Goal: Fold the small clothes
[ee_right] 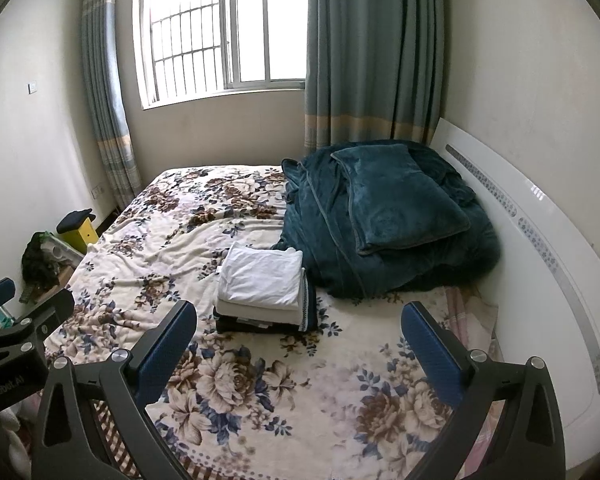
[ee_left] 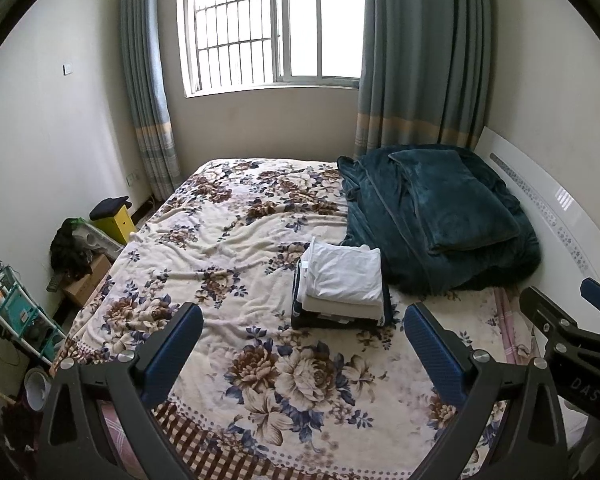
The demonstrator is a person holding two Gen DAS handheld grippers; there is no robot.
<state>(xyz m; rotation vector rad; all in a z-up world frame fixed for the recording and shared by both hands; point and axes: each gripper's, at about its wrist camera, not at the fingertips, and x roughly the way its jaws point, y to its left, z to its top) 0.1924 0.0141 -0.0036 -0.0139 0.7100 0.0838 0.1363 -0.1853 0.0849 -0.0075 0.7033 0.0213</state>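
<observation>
- Your left tongs (ee_left: 303, 344) and right tongs (ee_right: 299, 344) both gape wide, holding nothing.
- The stack of folded clothes (ee_left: 340, 286) lies ahead between their fingers, on the bed (ee_left: 228, 248).

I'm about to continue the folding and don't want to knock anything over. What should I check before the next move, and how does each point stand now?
1. Left gripper open, holding nothing: ok.
2. Right gripper open, holding nothing: ok.
3. Folded stack sits level on the floral bedspread: ok.
4. Stack clear of both grippers: ok.
5. Teal blanket close beside the stack, whether touching: cannot tell.
6. An unfolded small garment within reach: not ok, none visible.
</observation>
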